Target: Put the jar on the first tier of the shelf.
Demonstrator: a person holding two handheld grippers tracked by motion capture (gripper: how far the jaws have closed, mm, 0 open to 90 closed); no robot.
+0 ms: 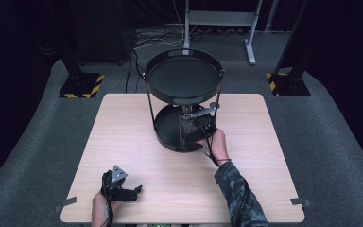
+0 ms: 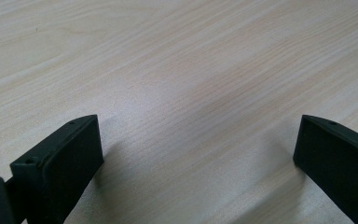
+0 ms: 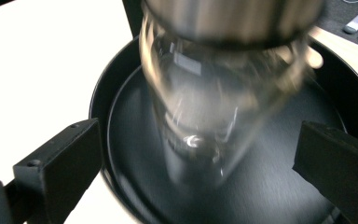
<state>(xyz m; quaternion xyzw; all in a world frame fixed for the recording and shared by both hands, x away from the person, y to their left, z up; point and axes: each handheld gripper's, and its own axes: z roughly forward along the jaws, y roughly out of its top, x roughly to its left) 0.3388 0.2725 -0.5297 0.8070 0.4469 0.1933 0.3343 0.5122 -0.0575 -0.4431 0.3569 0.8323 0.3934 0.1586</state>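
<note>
A two-tier black stand sits at the far middle of the light wood table (image 1: 123, 142). Its upper tray (image 1: 184, 78) is bare. On the lower tray (image 1: 163, 128) stands a clear glass jar (image 1: 186, 124) with a metal lid. My right gripper (image 1: 194, 130) reaches into the lower tier from the right. In the right gripper view the blurred jar (image 3: 214, 93) stands on the lower tray (image 3: 270, 186) between the right gripper's (image 3: 198, 140) wide-open jaws, which do not touch it. My left gripper (image 1: 137, 190) rests near the table's front left, open over bare table wood (image 2: 198, 135).
Thin black rods (image 1: 150, 101) join the two trays around the lower tier. Grey tape tabs (image 1: 66, 204) mark the table's front corners. On the carpet behind are yellow-and-black weighted bases (image 1: 81, 85), cables and a metal frame (image 1: 220, 19).
</note>
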